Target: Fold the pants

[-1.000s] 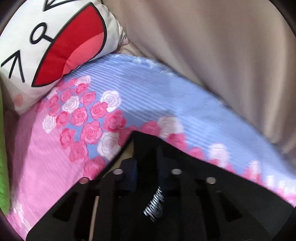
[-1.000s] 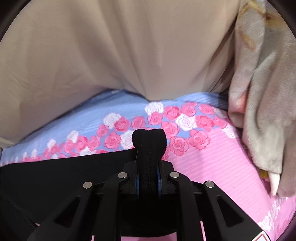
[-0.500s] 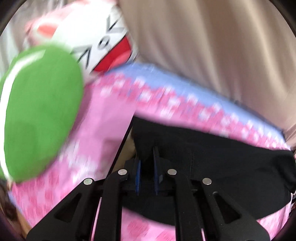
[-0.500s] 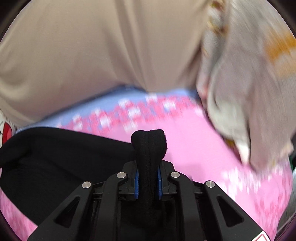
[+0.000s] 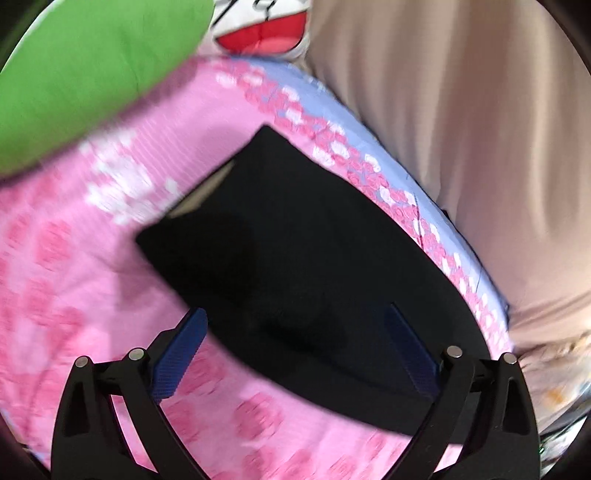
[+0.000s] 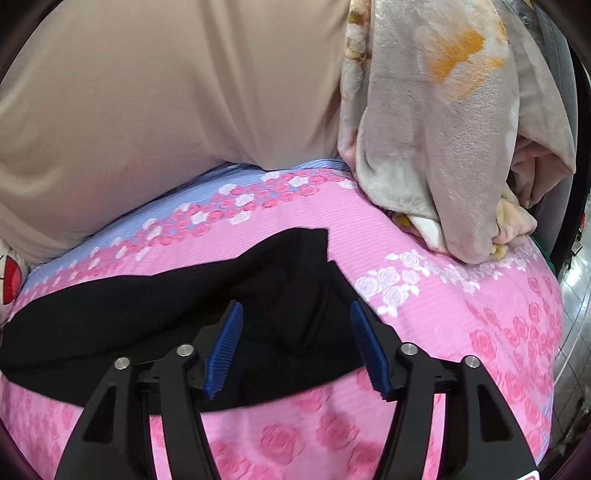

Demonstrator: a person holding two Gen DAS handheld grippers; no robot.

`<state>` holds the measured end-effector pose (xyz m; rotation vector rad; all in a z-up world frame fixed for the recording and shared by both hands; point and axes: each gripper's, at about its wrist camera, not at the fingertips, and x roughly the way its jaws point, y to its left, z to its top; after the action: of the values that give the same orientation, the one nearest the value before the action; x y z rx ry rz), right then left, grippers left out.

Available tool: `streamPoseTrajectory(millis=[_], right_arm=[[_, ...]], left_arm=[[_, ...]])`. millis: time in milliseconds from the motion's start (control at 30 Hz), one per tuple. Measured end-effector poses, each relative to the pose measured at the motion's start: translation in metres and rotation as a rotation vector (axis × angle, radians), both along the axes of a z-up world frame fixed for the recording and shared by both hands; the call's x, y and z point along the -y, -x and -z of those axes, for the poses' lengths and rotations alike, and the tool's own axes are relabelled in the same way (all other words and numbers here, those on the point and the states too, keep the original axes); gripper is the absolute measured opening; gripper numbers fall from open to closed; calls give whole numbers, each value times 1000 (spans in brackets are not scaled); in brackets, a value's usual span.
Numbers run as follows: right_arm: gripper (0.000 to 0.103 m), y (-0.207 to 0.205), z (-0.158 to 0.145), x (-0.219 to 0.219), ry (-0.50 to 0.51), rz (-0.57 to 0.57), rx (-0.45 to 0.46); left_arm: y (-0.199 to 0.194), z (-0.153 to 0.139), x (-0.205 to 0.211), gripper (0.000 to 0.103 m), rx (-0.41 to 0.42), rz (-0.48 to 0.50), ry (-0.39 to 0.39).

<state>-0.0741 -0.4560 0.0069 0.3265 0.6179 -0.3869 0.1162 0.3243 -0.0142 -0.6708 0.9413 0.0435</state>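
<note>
**Both claws released; pants lying on the bed**

Since half a second ago both claws have let go of the black fabric they were pinching and now stand spread wide with nothing between their pads.

Left claw [image 5: 293, 350]: blue pads far apart, empty, hovering over the near part of the pants [image 5: 295, 258]. Whether the pads touch the cloth cannot be told; the view is motion-blurred.

Right claw [image 6: 295, 350]: blue pads well apart, empty, positioned over the rumpled end of the pants [image 6: 184, 314], where a raised fold stands between the two fingers without being gripped.

Pants: black, lying as a folded dark slab on the bed sheet [image 6: 443, 325], which is pink with rose print and a blue band along the far side. In the left view a pale inner lining shows at the far-left edge of the garment.

Surroundings: beige curtain [image 6: 166, 92] hangs behind the bed. A grey plush blanket [image 6: 443, 147] with orange markings is heaped at the right of the bed, apart from the pants. A green cushion [image 5: 85, 62] and a white cartoon-face pillow [image 5: 266, 33] lie at the far left end.
</note>
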Motion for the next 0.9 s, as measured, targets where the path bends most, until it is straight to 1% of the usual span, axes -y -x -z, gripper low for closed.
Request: streamPoseTrajectory(millis=[33,67,100,133,167,200,267,300,333,367,400,500,567,600,633,667,700,733,767,800,833,867,900], right_arm=[[62,2,1,-5,-4,-11,-5],[62,5,2,-9,-7,-16,-6],[62,7,4,-14,-12,-25,-5],[62,10,6,-20,-19,-38,-8],[62,11,7,-24,-27,-46,-13],[62,10,8,-28,-31,-50,-18],[62,13,9,-32,-49,-55,-13],[62,14,9,-32,-76,-72,-1],[63,14,11,-32,-98,-83,7],[65,13,13,-32,-110,-85,6],[66,9,16,-31,-121,-83,-3],[66,-23,23,-22,-239,-89,-4],[66,-46,22,-19,-301,-105,-6],[71,-65,24,-18,-343,-124,-14],[72,-78,26,-16,-367,-130,-25],[72,-94,29,-13,-377,-113,-41],[66,-109,32,-10,-371,-83,-61],[53,-120,33,-9,-357,-76,-75],[2,-132,32,-8,-334,-77,-88],[4,-137,24,-7,-325,-72,-67],[4,-132,13,-4,-339,-76,-7],[4,-121,-8,-5,-339,-104,85],[4,-109,-24,-8,-319,-126,145]], left_arm=[[-8,5,-1,84,-9,-14,42],[-13,7,0,76,-1,-17,68],[-18,6,0,59,2,-24,77],[-23,3,1,35,7,-23,63],[-24,-1,2,14,7,-21,34],[-22,-7,1,7,5,-15,16],[-5,-23,-2,7,49,-23,14],[7,-31,-5,7,64,-25,1],[14,-31,-11,7,63,-31,1],[18,-25,-15,7,36,-30,-2],[16,-14,-18,7,-12,-38,-15],[9,17,-15,7,-117,-33,-39],[9,21,-13,7,-111,-40,-49],[9,19,-12,8,-103,-46,-55],[9,18,-11,8,-101,-50,-58],[8,18,-10,8,-107,-52,-59],[8,19,-10,8,-112,-54,-57],[8,18,-10,8,-116,-54,-54],[8,17,-10,8,-121,-52,-54],[6,16,-10,8,-124,-51,-52],[5,15,-11,9,-126,-48,-51],[2,16,-12,9,-129,-48,-53],[2,15,-13,9,-131,-43,-54]])
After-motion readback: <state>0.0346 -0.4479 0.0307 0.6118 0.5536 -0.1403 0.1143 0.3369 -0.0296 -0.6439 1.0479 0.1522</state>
